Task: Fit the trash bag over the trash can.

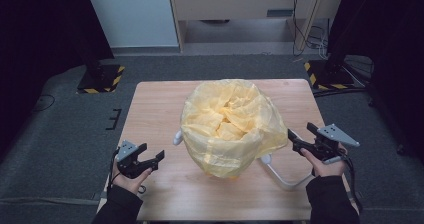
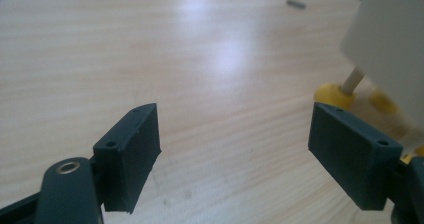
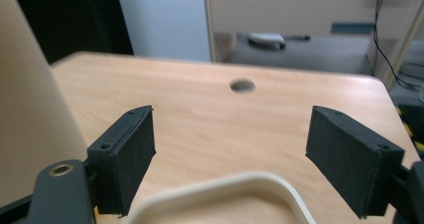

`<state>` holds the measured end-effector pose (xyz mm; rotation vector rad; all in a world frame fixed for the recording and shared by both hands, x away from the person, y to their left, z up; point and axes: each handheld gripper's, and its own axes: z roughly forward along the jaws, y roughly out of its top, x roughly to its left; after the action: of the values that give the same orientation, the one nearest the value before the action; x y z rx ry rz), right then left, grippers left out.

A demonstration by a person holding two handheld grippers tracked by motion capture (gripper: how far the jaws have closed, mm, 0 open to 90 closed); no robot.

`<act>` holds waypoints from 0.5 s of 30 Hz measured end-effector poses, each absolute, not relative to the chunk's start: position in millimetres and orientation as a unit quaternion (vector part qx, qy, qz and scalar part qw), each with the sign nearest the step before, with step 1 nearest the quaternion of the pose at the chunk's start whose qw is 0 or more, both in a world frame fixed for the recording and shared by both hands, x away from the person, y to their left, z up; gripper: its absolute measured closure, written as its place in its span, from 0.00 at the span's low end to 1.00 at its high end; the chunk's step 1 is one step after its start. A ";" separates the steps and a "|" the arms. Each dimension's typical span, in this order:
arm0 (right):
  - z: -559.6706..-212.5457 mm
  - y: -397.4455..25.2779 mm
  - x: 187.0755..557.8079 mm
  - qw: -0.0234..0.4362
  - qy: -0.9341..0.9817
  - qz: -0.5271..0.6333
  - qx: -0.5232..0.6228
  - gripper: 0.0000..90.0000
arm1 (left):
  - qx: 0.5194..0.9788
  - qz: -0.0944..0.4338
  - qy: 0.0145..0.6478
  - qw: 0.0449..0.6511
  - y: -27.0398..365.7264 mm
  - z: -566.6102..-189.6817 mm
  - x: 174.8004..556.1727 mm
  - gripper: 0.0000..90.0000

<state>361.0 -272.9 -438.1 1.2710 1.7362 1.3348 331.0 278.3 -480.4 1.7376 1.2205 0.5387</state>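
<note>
Crinkled yellow plastic bag (image 1: 227, 126) lining a white bin sits mid wooden worktop (image 1: 150, 109). Left gripper (image 1: 150, 160) and right gripper (image 1: 300, 136) flank it, both jaws wide open, holding nothing.

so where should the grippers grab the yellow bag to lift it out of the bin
Probably the loose edge of the yellow bag where it folds over the bin's rim and hangs outside. It drapes slack on both flanks, so a jaw can pinch a fold. The left gripper could come in from the bag's left side, the right gripper from its right; both are open and level with that overhang.
</note>
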 end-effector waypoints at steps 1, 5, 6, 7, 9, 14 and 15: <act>-444.7 -278.3 360.2 0.295 0.658 0.491 0.488 0.23 | 0.710 0.220 0.497 0.448 279.4 -483.5 332.4 0.22; -457.9 -288.7 359.2 0.292 0.658 0.475 0.506 0.24 | 0.715 0.222 0.498 0.439 281.1 -489.6 337.8 0.21; -464.7 -293.7 359.3 0.291 0.665 0.460 0.512 0.26 | 0.724 0.222 0.500 0.421 281.6 -494.2 341.3 0.21; -467.5 -296.5 358.9 0.289 0.671 0.449 0.515 0.27 | 0.728 0.220 0.500 0.415 281.9 -495.6 342.7 0.21; -472.3 -299.7 359.1 0.285 0.679 0.435 0.518 0.29 | 0.732 0.218 0.499 0.409 281.6 -498.8 346.3 0.20; -484.1 -306.3 360.2 0.283 0.698 0.400 0.521 0.33 | 0.742 0.213 0.498 0.394 282.4 -503.9 351.4 0.19; -487.4 -308.4 360.3 0.281 0.702 0.393 0.523 0.35 | 0.743 0.211 0.498 0.393 282.4 -504.6 351.7 0.19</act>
<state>360.3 -308.4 -487.4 1.4024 1.8807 1.0529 351.7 282.4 -504.6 1.8867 1.2649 0.5349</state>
